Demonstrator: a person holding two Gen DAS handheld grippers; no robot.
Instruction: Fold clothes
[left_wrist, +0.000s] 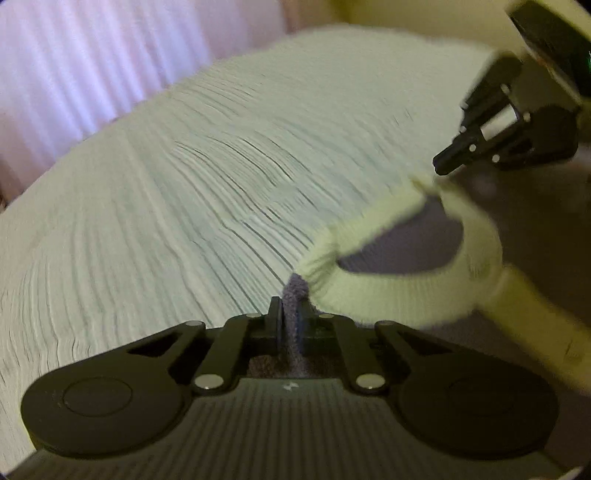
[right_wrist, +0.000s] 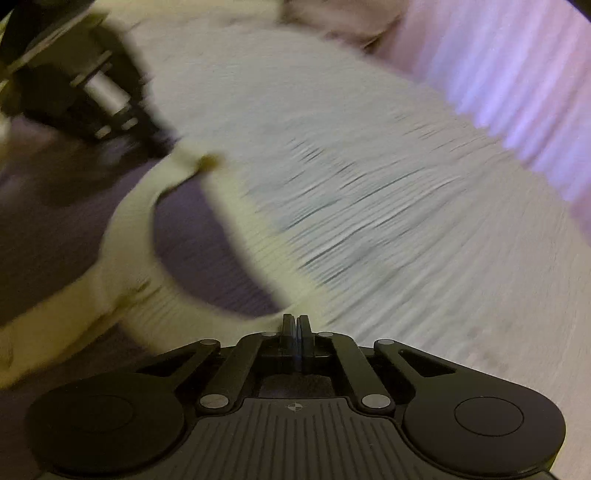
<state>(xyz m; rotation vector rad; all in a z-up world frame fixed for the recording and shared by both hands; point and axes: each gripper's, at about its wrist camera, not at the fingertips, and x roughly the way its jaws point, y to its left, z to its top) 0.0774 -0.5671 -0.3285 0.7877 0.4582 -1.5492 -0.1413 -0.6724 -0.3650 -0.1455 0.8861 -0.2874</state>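
A grey-purple garment with a pale yellow ribbed collar (left_wrist: 391, 295) hangs between my two grippers over the bed. My left gripper (left_wrist: 290, 314) is shut on a pinch of the grey fabric (left_wrist: 293, 291) at one end of the collar. My right gripper (left_wrist: 443, 166) shows in the left wrist view at the upper right, shut at the collar's other end. In the right wrist view my right gripper (right_wrist: 296, 325) is shut on the collar's edge (right_wrist: 258, 321), and the left gripper (right_wrist: 162, 147) is blurred at the upper left. The collar (right_wrist: 129, 236) curves between them.
A pale ribbed bedspread (left_wrist: 184, 192) fills most of both views (right_wrist: 388, 229). A light curtain (left_wrist: 74, 55) hangs behind the bed, also in the right wrist view (right_wrist: 517, 92). Both views are motion-blurred.
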